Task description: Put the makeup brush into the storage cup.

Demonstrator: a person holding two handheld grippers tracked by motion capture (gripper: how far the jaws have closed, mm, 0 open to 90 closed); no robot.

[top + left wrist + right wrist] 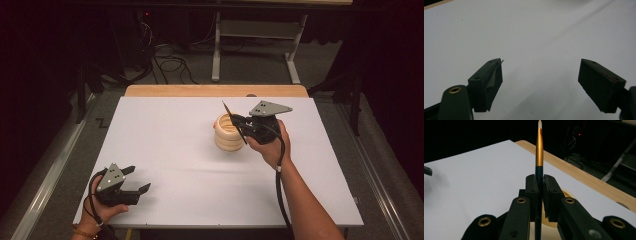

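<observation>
My right gripper (pixel 239 122) is shut on a thin paintbrush (pixel 539 150) with a dark handle, a gold ferrule and a pale tip; the brush stands up between the jaws in the right gripper view. In the high view the paintbrush (pixel 228 113) slants over a cream ribbed holder (pixel 226 132) at the table's middle, and the gripper sits just right of it. The holder's rim (pixel 567 194) peeks out behind the jaws. My left gripper (pixel 140 180) rests near the table's front left corner, open, with nothing between its fingers (pixel 492 77).
A white sheet (pixel 175 150) covers the table, with a wooden strip (pixel 215 90) along the far edge. Beyond the table stand a metal frame (pixel 255 50) and loose cables (pixel 170 62) on the floor.
</observation>
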